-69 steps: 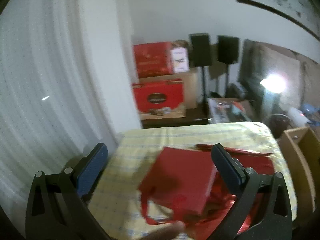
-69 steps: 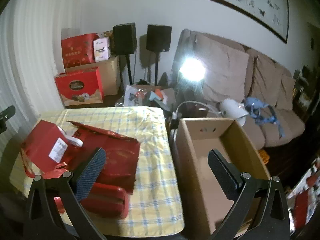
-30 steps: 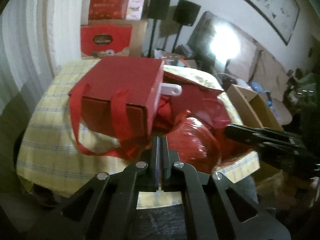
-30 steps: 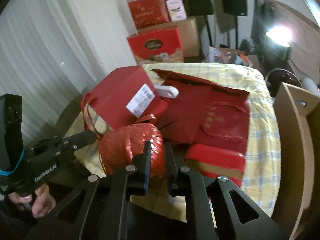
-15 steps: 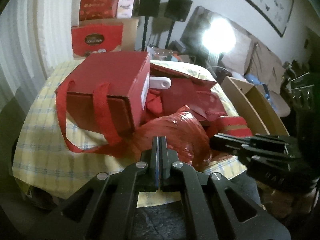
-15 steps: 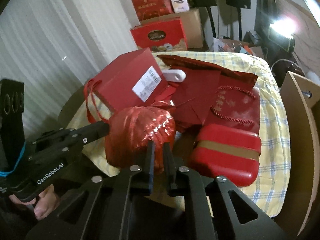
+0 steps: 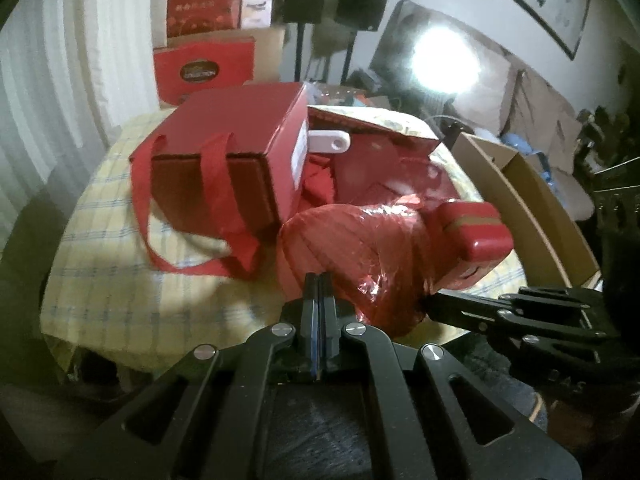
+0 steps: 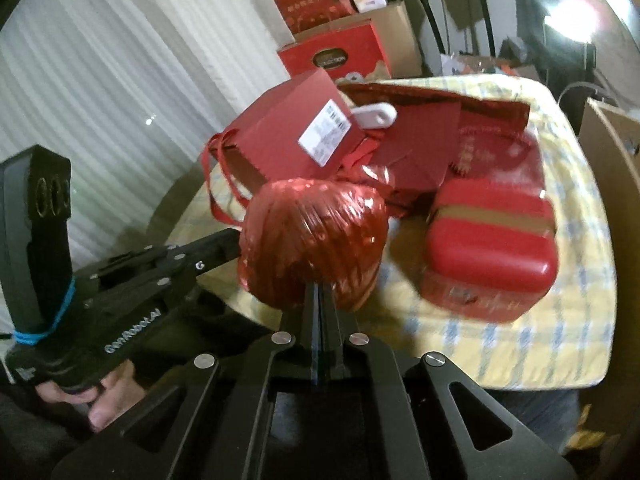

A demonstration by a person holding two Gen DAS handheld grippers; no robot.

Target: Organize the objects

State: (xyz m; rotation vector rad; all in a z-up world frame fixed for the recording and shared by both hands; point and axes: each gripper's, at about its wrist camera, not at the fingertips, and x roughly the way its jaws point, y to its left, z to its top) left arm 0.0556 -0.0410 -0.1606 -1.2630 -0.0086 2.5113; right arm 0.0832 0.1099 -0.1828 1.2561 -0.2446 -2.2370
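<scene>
Jaws on both grippers are pinched fully together with nothing caught between them. Left gripper (image 7: 319,280) has its tips pressed up against the near side of the shiny red ribbon ball (image 7: 352,256), and the right gripper (image 8: 318,290) does the same from the other side, so the ball sits squeezed between the two sets of tips right at the near edge of the table (image 7: 120,280). In the right wrist view you can see the person's hand (image 8: 96,396) wrapped around the left gripper's handle. Just beside the ball sits a red tin (image 8: 490,248) with a gold band, near the table's right edge. Behind the ball there's a red gift box (image 7: 224,148) with ribbon handles, and flat red paper bags (image 8: 492,140) spread toward the far side. Off the right edge stands an open cardboard box (image 7: 532,196).
</scene>
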